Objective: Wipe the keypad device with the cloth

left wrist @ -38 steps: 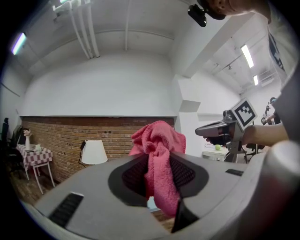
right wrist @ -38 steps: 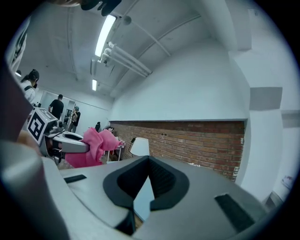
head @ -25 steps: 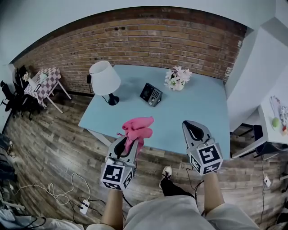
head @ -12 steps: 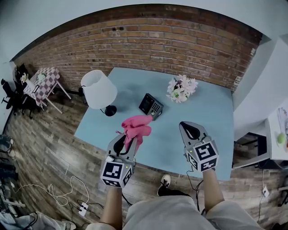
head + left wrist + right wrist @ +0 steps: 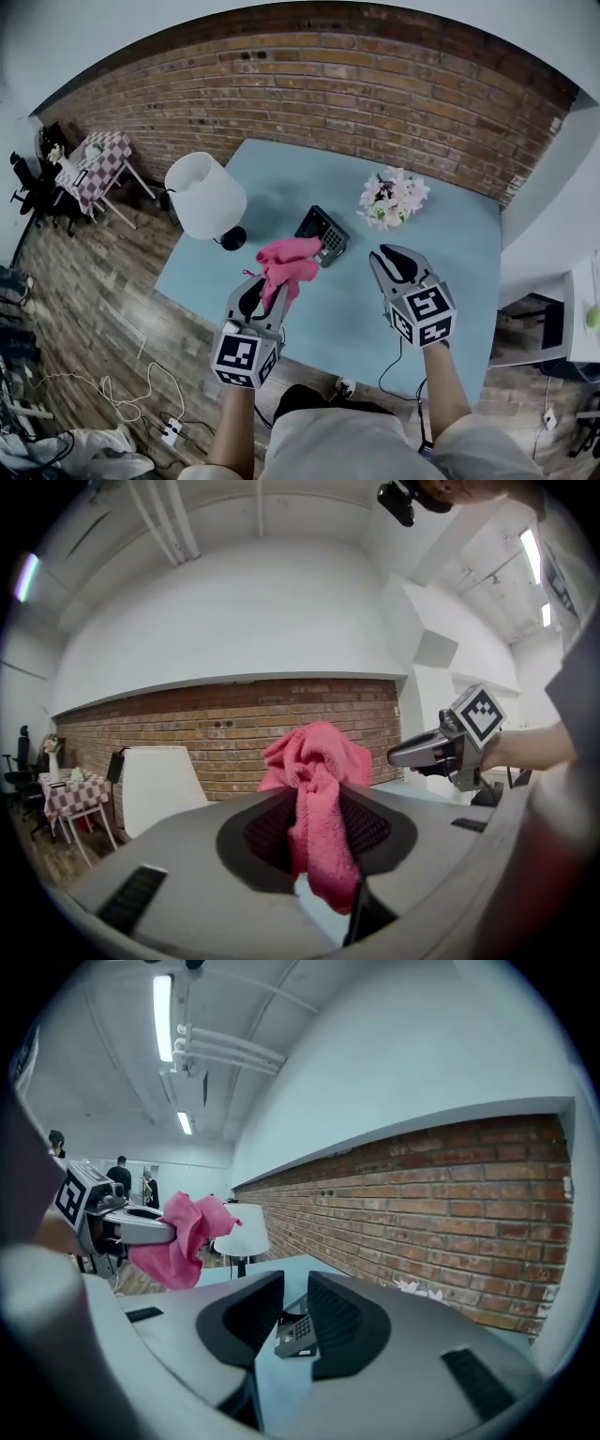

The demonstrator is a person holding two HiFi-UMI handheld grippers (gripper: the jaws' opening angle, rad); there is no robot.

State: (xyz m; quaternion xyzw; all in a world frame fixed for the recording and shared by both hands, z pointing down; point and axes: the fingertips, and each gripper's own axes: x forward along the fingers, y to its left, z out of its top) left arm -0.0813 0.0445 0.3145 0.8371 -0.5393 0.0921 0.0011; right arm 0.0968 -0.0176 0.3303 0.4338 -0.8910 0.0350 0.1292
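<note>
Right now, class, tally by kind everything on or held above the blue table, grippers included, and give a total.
Lamp: 1
Keypad device: 1
Flower bunch: 1
Pink cloth: 1, clamped in the left gripper
Grippers: 2; the right gripper's jaws have just been opening, with nothing between them
Total: 6

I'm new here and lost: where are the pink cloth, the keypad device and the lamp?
pink cloth (image 5: 286,262), head view, its bunched middle.
keypad device (image 5: 326,230), head view, its key face.
lamp (image 5: 204,194), head view, its white shade.
</note>
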